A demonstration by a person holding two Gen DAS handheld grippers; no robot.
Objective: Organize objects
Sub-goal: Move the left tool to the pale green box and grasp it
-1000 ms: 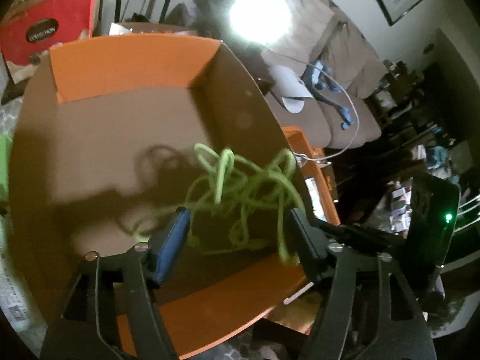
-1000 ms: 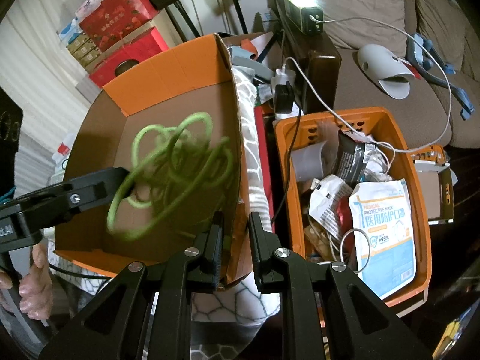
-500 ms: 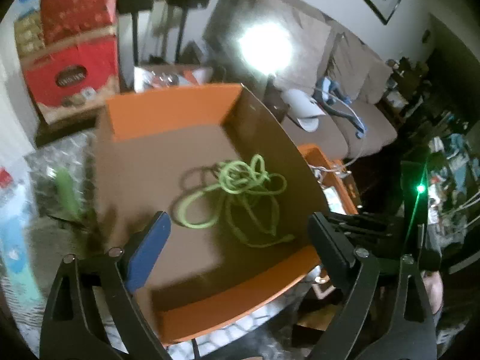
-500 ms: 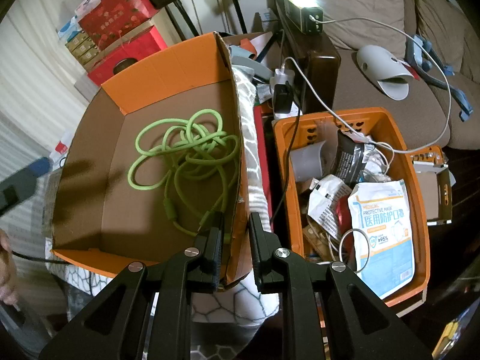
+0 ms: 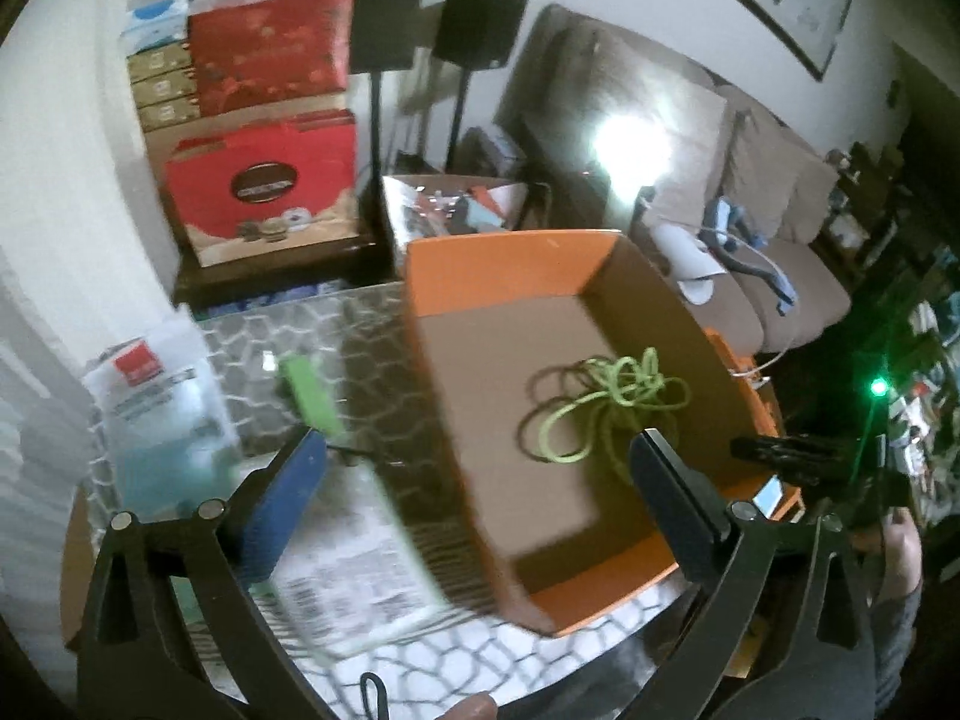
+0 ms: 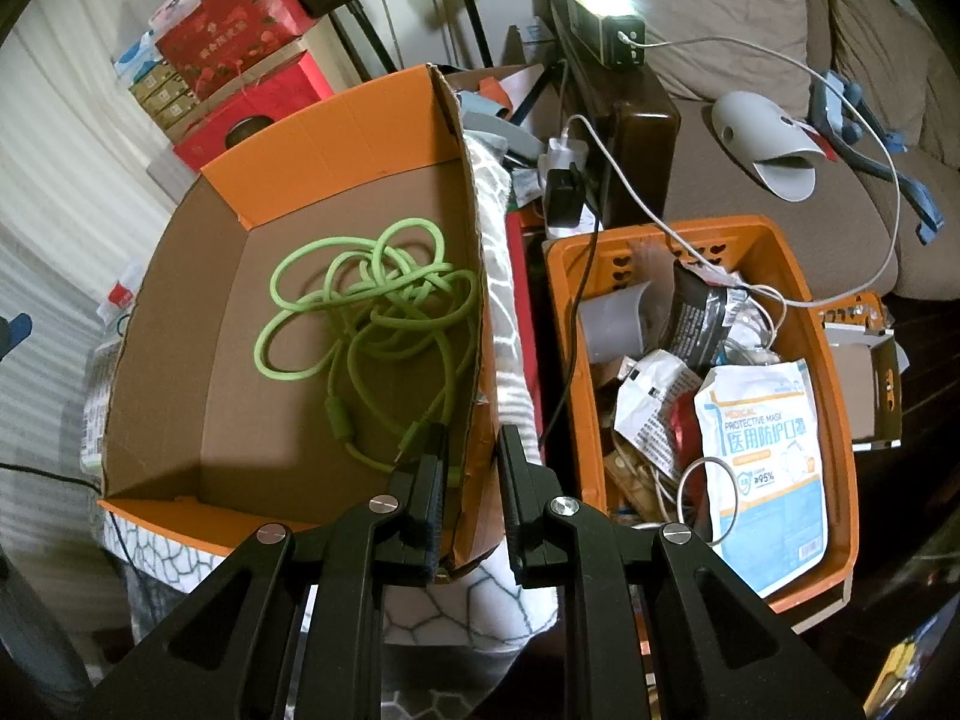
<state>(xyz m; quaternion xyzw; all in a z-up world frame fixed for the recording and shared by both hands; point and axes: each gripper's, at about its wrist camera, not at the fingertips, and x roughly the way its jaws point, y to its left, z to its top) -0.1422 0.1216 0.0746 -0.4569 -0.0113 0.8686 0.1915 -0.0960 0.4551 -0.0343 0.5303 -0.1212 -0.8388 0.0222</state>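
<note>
A tangled green cable (image 6: 372, 324) lies loose on the floor of an open orange cardboard box (image 6: 336, 114), which stands on a table covered with a honeycomb-patterned cloth (image 5: 336, 330); the right gripper (image 6: 471, 486) is clenched on the box's near right wall, one finger inside and one outside, apparently to steady the box while it is filled; the left gripper (image 5: 480, 492) hangs above the table's left part with its jaws opening wide and nothing between them, its blue-padded finger (image 5: 282, 498) clear of everything below.

The cable's coils sit toward the right half of the box floor, its plug end just beside the clamped wall, so the left half stays bare and offers the easier drop zone; the box's walls stand tall on all sides, and anything brought in must come over the rim from above rather than from the side.

Left of the box, a green oblong object (image 5: 309, 396) and printed packets (image 5: 354, 588) lie on the cloth, blurred; these look like the next candidates for sorting, with open air above them; right of the box, an orange plastic basket (image 6: 804, 312) crowded with packets and a white wire stands close alongside, leaving only a narrow gap at the table's edge.
</note>
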